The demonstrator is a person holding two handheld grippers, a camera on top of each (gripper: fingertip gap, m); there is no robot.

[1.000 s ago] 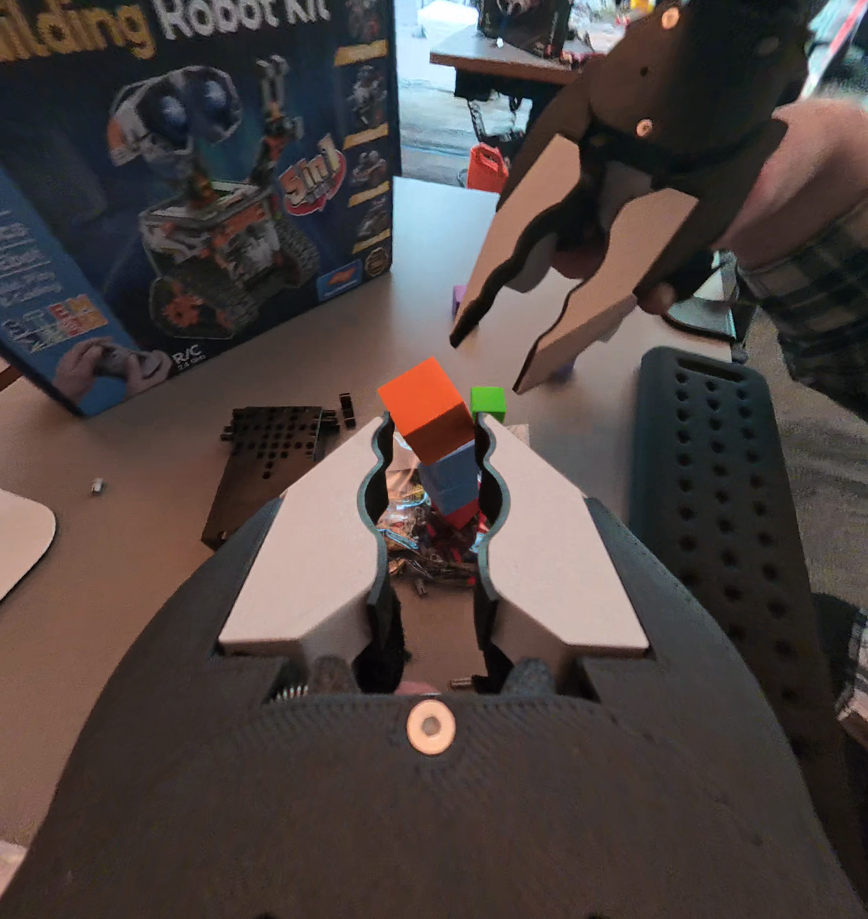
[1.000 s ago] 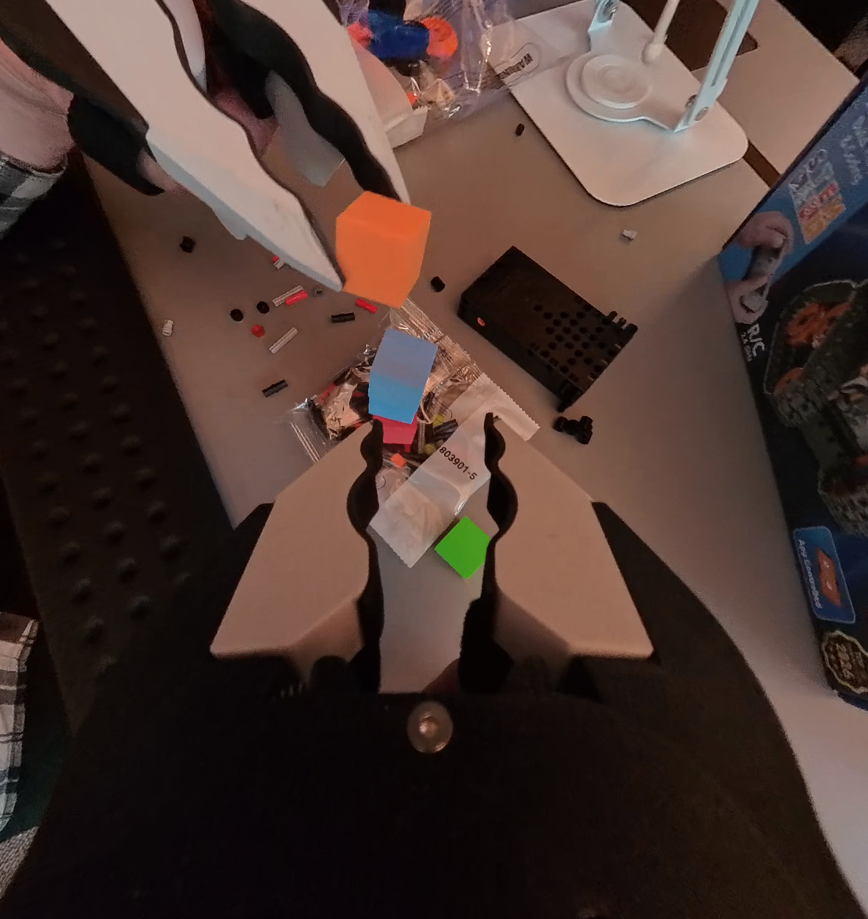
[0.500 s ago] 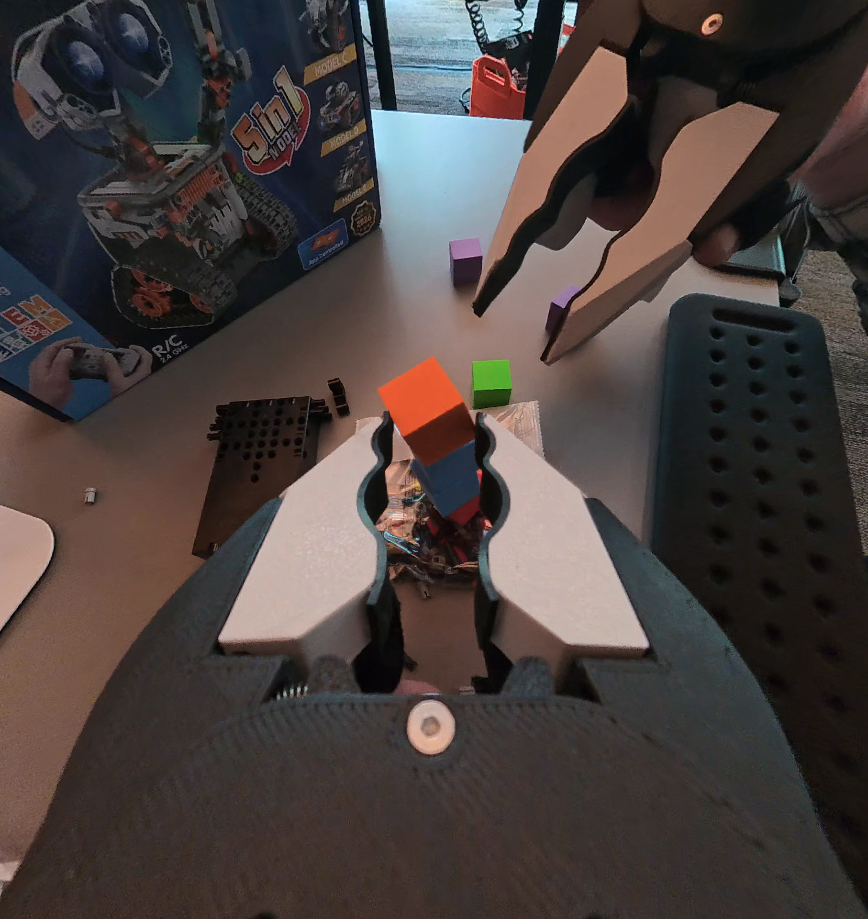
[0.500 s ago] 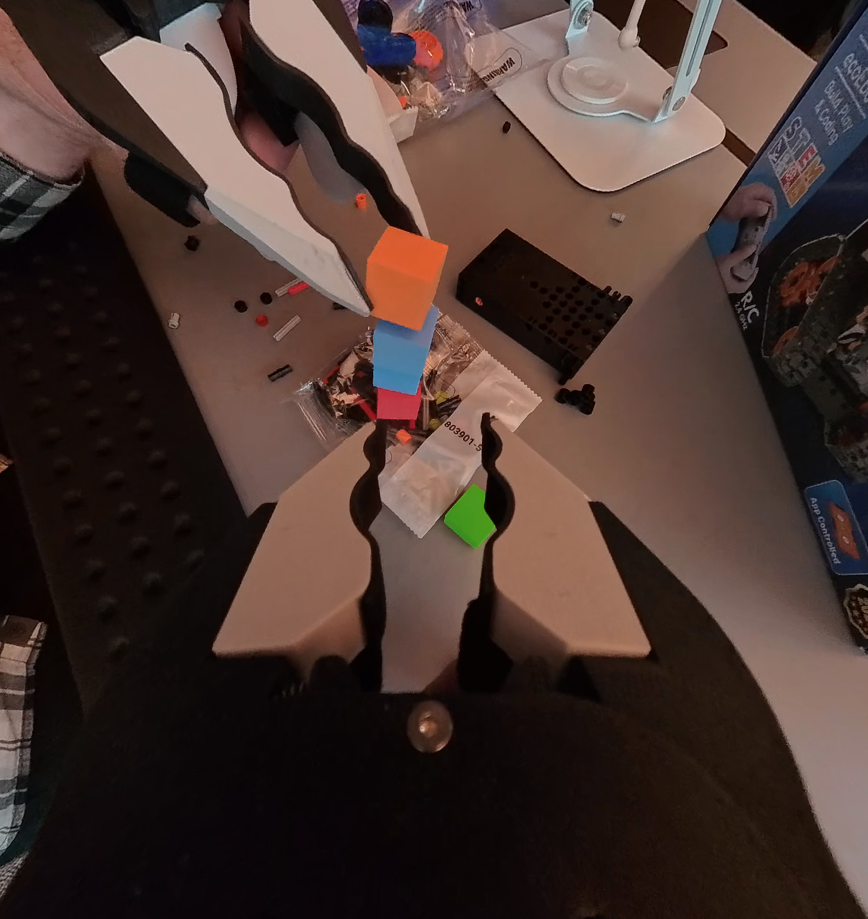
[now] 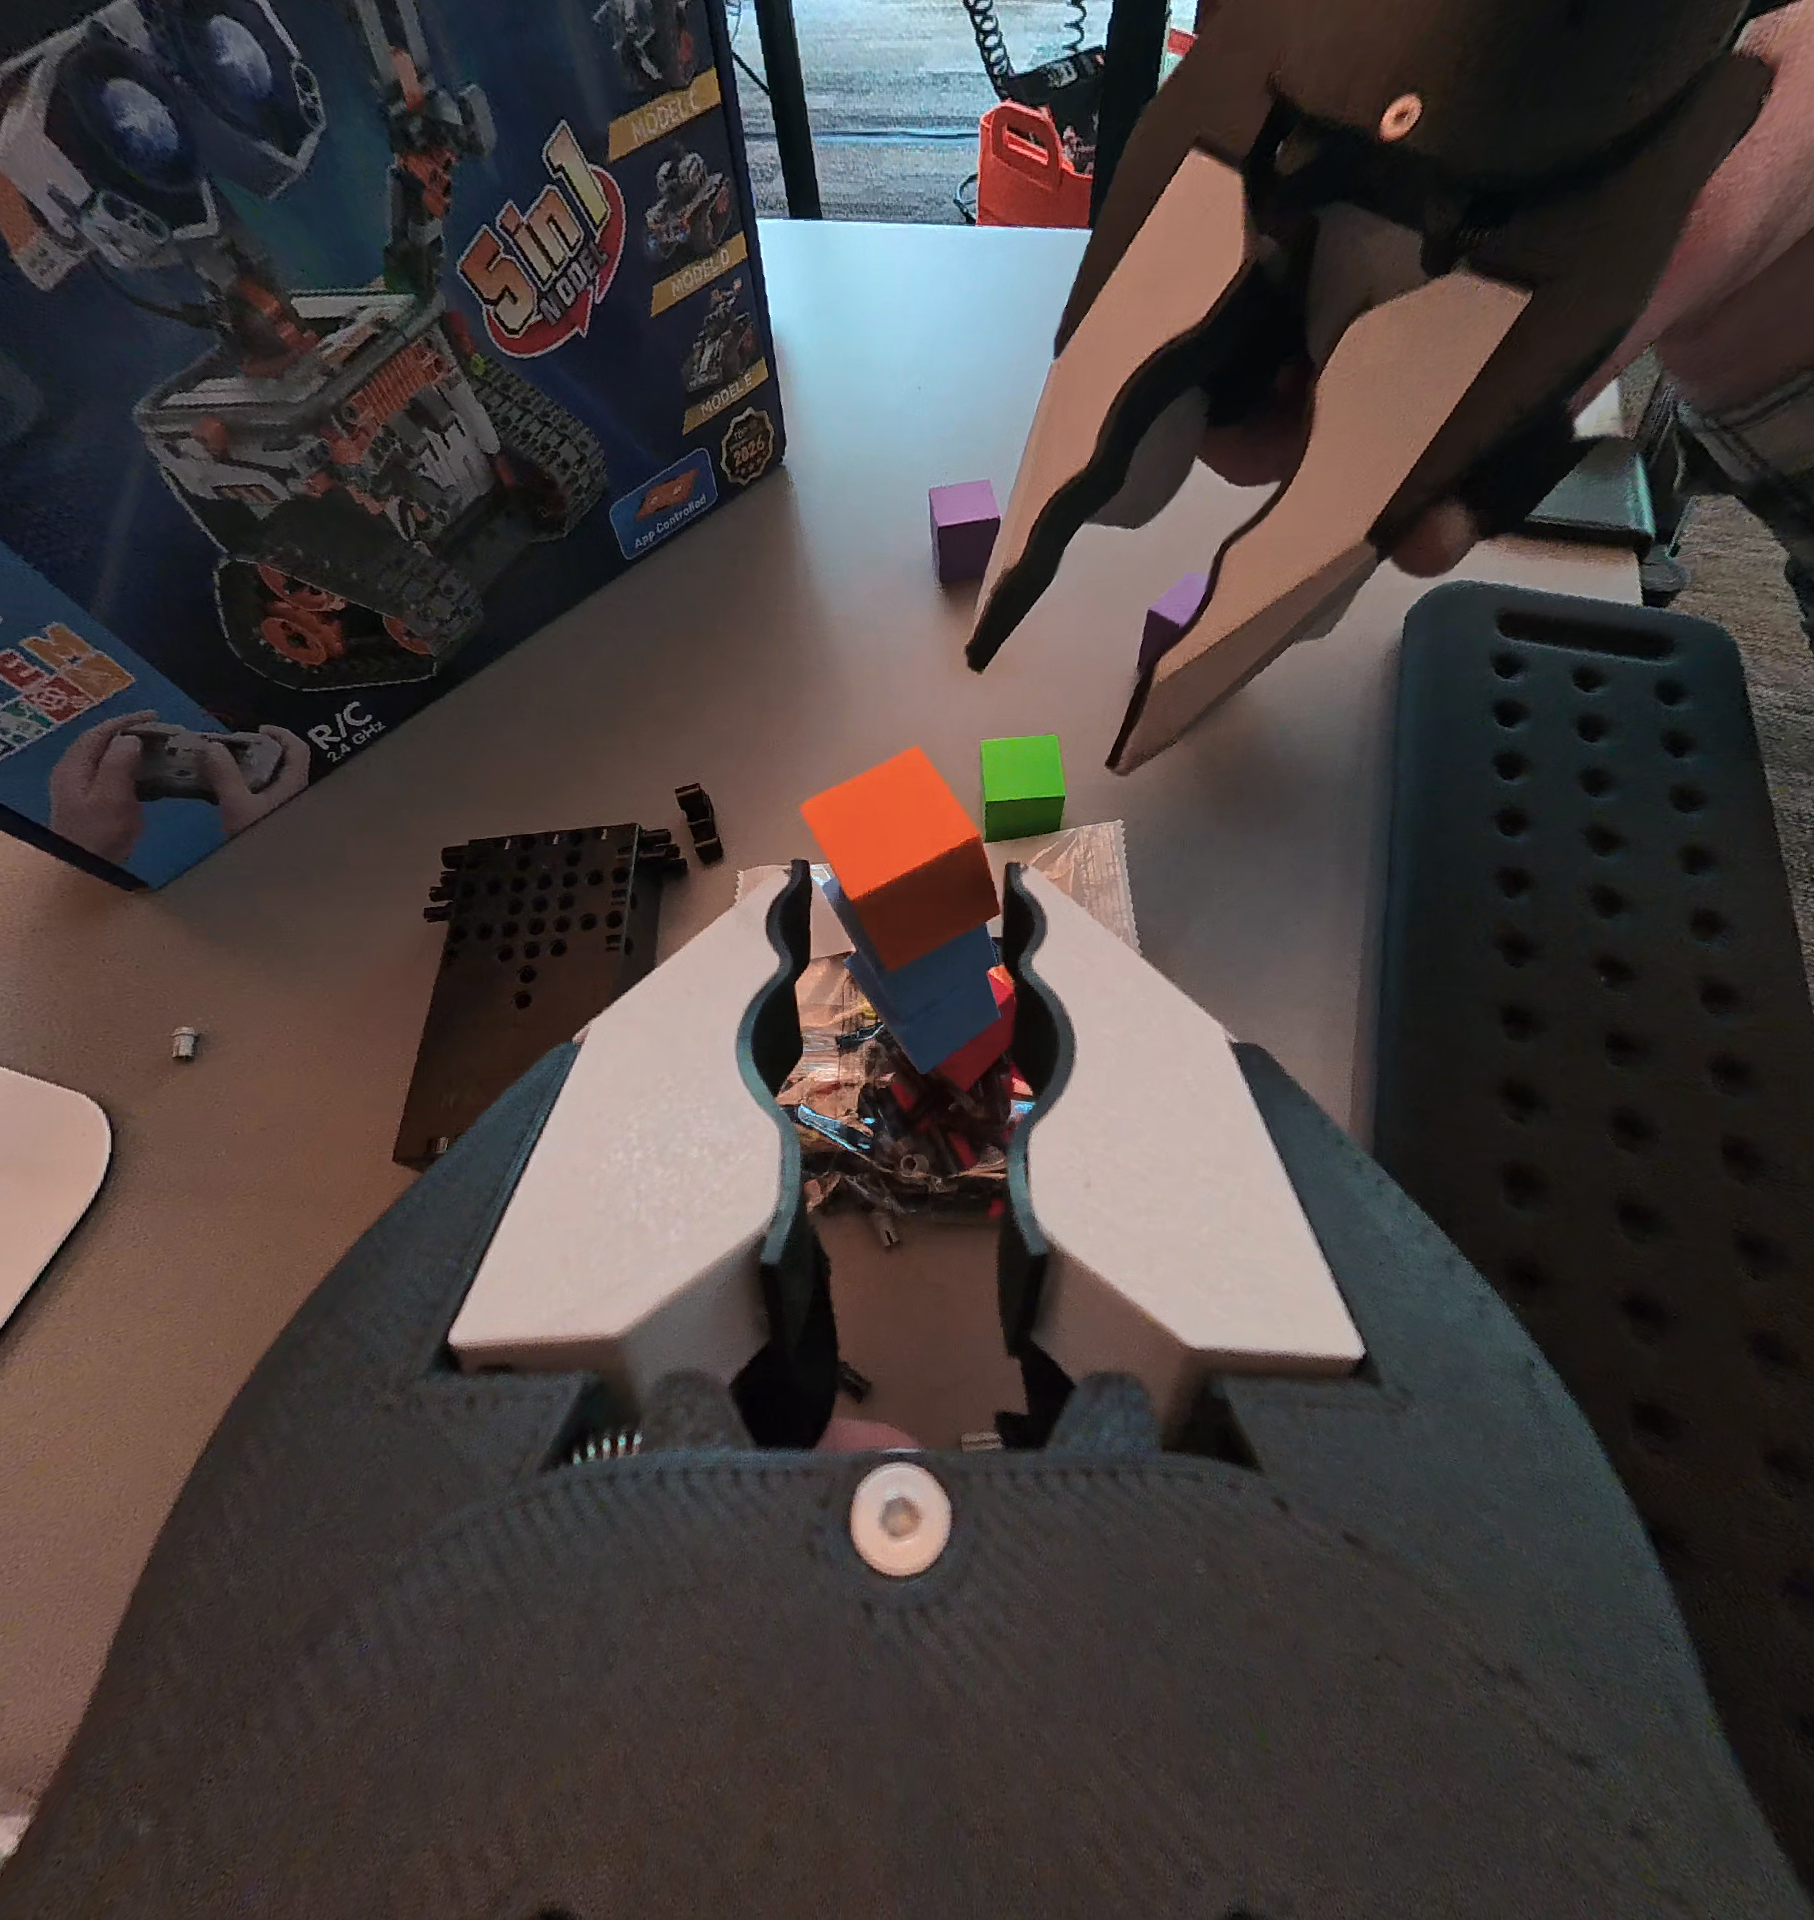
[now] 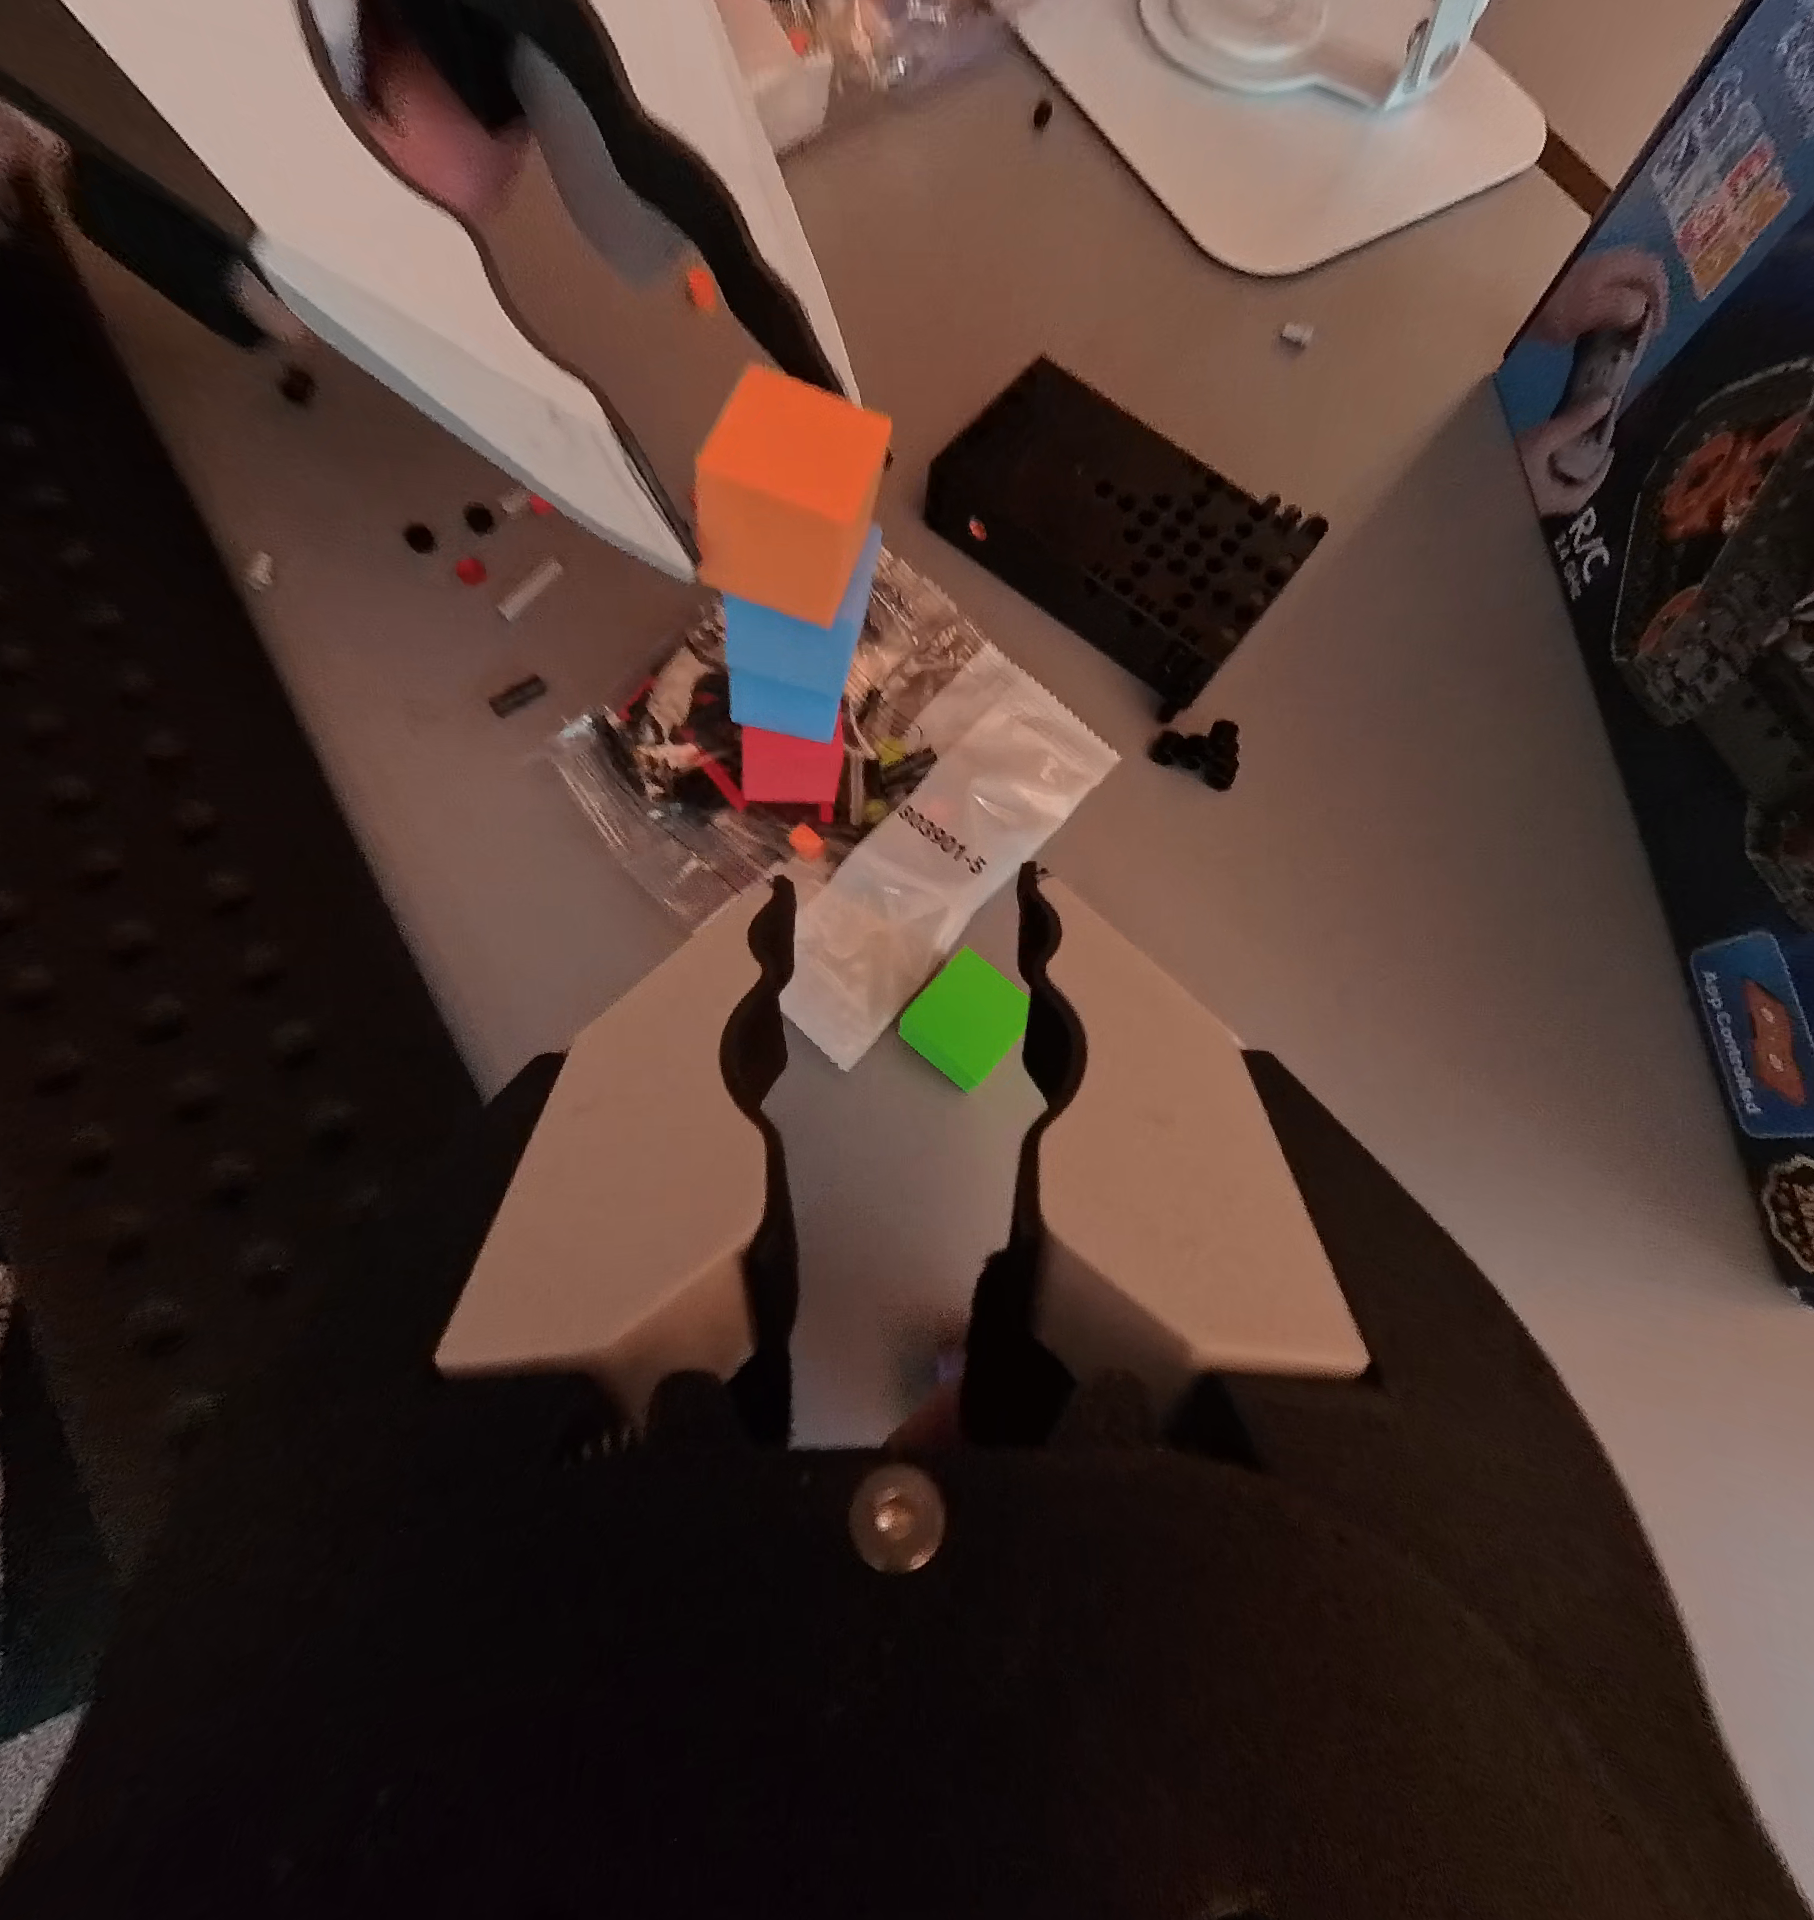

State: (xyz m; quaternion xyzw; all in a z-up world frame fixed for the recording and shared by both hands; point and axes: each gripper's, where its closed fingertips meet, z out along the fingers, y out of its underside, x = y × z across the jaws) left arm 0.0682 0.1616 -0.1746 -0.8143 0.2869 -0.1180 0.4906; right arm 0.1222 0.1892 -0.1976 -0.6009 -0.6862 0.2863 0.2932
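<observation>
Orange cube (image 5: 898, 857) topping blue-and-red stack – left tool (image 5: 905, 894) gaping around it; right tool (image 6: 901, 883) gaping, near green cube (image 6: 963, 1016)

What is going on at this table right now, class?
A person holds a two-finger gripper in each hand above a cluttered table. The left gripper is at the orange cube topping a leaning stack of orange, blue and red cubes, which stands on a clear bag of small parts. Whether it grips that cube is unclear. The right gripper hangs open and empty over a green cube. Two purple cubes lie farther off.
</observation>
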